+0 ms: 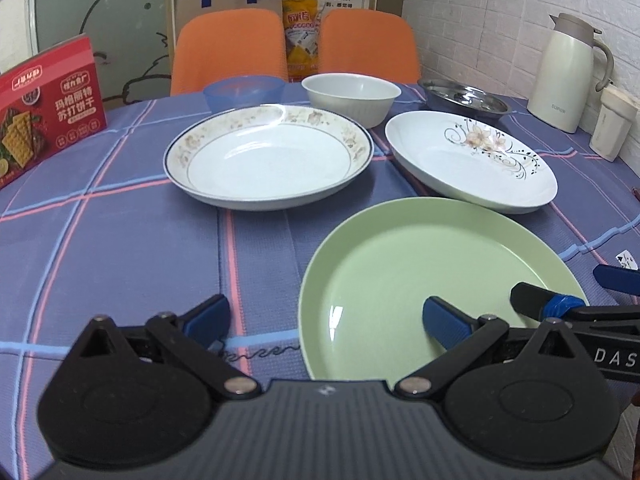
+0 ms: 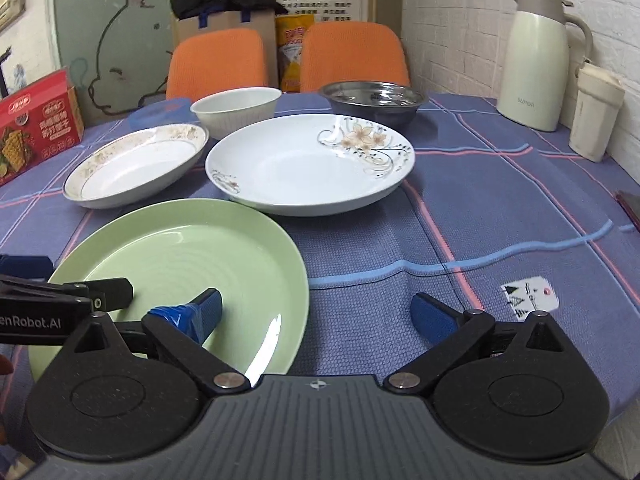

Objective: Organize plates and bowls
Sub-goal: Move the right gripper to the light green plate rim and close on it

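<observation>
A green plate [image 1: 420, 264] [image 2: 180, 252] lies nearest on the blue checked tablecloth. My left gripper [image 1: 326, 320] stands open, its right finger over the plate's near rim. My right gripper [image 2: 318, 314] is open too, its left finger above the same plate. Neither holds anything. Behind are a floral-rimmed plate [image 1: 268, 160] [image 2: 136, 168] and a white plate with a flower print [image 1: 472, 164] [image 2: 308, 164]. Farther back stand a white bowl [image 1: 352, 96] [image 2: 236, 110], a blue bowl [image 1: 244, 92] [image 2: 160, 110] and a steel bowl [image 1: 464, 100] [image 2: 376, 100].
A cream thermos jug [image 2: 536, 60] and a lidded cup [image 2: 592, 116] stand at the right by the brick wall. A red cracker box [image 1: 44, 108] stands at the left. Two orange chairs [image 1: 232, 48] are behind the table. A small paper tag [image 2: 528, 296] lies on the cloth.
</observation>
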### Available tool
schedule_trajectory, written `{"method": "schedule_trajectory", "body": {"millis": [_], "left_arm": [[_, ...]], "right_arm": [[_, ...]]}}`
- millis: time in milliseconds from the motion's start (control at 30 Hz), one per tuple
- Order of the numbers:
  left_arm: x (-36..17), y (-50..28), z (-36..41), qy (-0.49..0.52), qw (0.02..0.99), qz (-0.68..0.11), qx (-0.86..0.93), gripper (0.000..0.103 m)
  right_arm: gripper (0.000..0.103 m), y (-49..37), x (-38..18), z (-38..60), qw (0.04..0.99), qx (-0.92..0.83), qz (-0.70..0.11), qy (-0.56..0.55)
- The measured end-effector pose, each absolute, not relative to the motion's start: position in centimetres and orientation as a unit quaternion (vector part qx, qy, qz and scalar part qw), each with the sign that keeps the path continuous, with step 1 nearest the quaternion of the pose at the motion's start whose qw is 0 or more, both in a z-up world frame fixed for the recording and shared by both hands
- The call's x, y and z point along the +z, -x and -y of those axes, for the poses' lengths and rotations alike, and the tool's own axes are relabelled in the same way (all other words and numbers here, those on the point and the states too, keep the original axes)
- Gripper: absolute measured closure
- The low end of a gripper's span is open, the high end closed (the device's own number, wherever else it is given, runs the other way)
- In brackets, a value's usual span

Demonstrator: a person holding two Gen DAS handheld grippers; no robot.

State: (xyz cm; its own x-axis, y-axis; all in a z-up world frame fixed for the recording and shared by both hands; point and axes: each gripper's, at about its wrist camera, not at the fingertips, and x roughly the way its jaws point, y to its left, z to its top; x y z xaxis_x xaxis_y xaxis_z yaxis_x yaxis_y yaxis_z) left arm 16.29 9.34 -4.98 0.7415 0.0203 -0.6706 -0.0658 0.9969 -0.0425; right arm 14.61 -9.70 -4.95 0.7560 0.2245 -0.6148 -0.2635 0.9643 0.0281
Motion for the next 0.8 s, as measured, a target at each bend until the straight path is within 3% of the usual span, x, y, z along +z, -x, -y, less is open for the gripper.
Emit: {"method": "schedule_trajectory", "body": {"millis": [200, 400, 467, 533, 633, 700, 767, 800], "left_arm": [[-4.9, -15.5, -9.7, 0.022, 0.932, -0.362, 0.006, 0.001], [-5.0, -15.5, -9.8, 0.020, 0.935, -0.353, -0.003, 0.003], [-5.1, -15.5, -9.9, 0.020, 0.937, -0.348, -0.002, 0.005], [-5.1, -15.4, -9.7, 0.021, 0.939, -0.344, 0.000, 0.007], [-4.9, -15.1, -9.4, 0.027, 0.940, -0.340, -0.018, 0.024], [-4.6, -14.8, -8.7, 0.028, 0.940, -0.337, -0.041, 0.049], [-4.5, -14.9, -8.6, 0.036, 0.939, -0.340, -0.037, 0.051], [-4.4, -15.0, -8.7, 0.044, 0.938, -0.343, -0.039, 0.058]], "right_arm": [[0.017, -14.2, -4.2, 10.9, 0.937, 0.160, -0.310, -0.006], [0.022, -14.1, -5.3, 9.4, 0.932, 0.182, -0.312, 0.033], [0.027, -13.8, -5.3, 9.1, 0.931, 0.200, -0.303, 0.035], [0.040, -13.4, -5.3, 8.9, 0.930, 0.217, -0.295, 0.036], [0.046, -13.1, -5.2, 8.6, 0.929, 0.225, -0.292, 0.033], [0.047, -13.0, -5.2, 8.5, 0.930, 0.220, -0.292, 0.028], [0.047, -12.9, -5.2, 8.5, 0.931, 0.215, -0.294, 0.019], [0.047, -12.8, -5.0, 8.4, 0.931, 0.213, -0.297, 0.015]]}}
